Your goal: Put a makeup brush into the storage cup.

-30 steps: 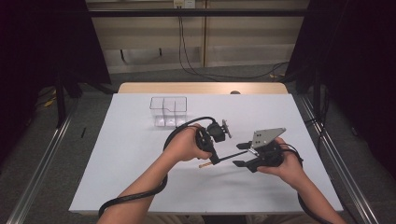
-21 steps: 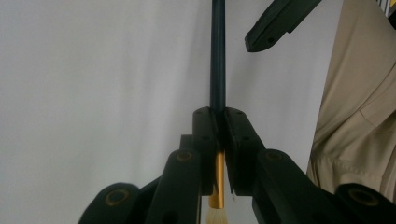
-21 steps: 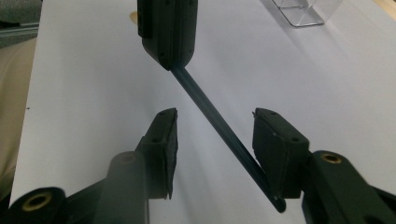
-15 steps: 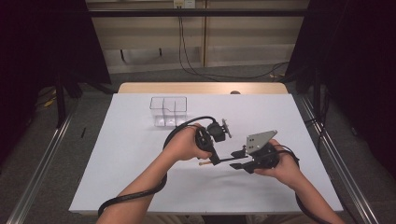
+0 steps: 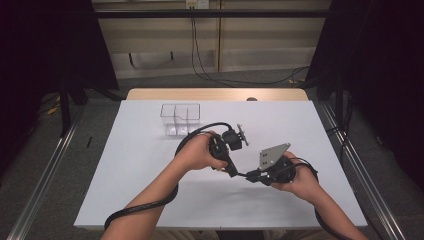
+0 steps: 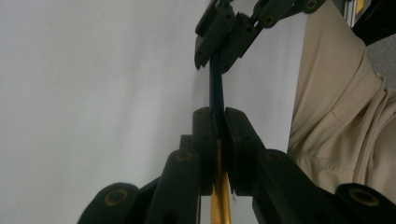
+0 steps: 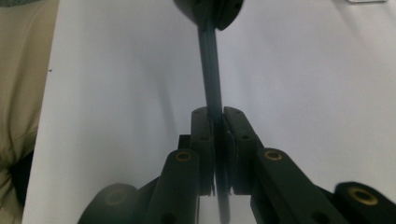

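A slim, rod-shaped pen with a dark blue barrel and a shiny gold end [image 6: 216, 88] lay level just above the white, matt-covered bench [image 5: 125, 165], bridging the two hand-held tools near the bench's middle. The left gripper [image 5: 233, 171], a black plastic linkage with brass-coloured pivot pins, had its jaws pressed tight on the pen; in the left gripper view the gold section ran down between the flat black pads while the dark barrel ran on to the other tool's jaws. The right gripper [image 5: 248, 176], of the same build and topped by a grey three-cornered plate, had just been closing its jaws and now clamped the dark barrel from the opposite end, the thin shaft showing straight between its pads in the right gripper view [image 7: 211, 84]. The person's left hand [image 5: 197, 151] curled over its tool with the forearm coming in diagonally from the lower left, a thick black cable looping round it; the right hand [image 5: 295, 182] cupped its tool from below, the wrist angled inward so the two grippers faced each other tip to tip. Farther back on the bench stood a clear, square-walled plastic box divided into compartments [image 5: 180, 119], well apart from the hands. A beige fabric garment [image 6: 345, 116] showed at the bench's near edge.
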The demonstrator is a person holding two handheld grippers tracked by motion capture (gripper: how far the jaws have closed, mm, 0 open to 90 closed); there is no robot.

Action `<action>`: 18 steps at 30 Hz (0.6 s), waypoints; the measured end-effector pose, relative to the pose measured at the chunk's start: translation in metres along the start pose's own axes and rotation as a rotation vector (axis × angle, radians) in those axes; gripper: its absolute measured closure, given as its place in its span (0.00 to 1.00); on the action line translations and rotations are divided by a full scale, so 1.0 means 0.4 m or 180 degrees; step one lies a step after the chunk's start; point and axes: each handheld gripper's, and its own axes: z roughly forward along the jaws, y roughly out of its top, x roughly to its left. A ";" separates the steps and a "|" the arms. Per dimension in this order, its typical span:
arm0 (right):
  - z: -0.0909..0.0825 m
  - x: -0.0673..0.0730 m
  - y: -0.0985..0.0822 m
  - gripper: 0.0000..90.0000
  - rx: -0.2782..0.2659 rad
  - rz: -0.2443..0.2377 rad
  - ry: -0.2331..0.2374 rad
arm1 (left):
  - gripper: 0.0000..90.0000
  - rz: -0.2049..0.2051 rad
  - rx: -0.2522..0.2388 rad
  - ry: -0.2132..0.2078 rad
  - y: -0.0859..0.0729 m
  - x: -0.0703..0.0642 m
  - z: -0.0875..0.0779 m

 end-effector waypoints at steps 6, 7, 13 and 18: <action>0.003 0.002 0.001 0.95 -0.0044 0.0049 0.0037 | 0.89 -0.0016 -0.0117 0.0070 -0.002 -0.001 -0.010; 0.003 0.001 0.000 0.95 -0.0050 0.0047 0.0033 | 0.88 -0.0055 -0.0148 0.0048 -0.004 -0.001 -0.013; 0.004 0.004 -0.001 0.95 -0.0060 0.0080 0.0028 | 0.78 -0.0089 -0.0255 -0.0003 -0.011 0.000 -0.023; 0.008 0.002 -0.006 0.95 -0.0079 0.0138 0.0021 | 0.70 -0.0166 -0.0358 -0.0030 -0.017 0.001 -0.032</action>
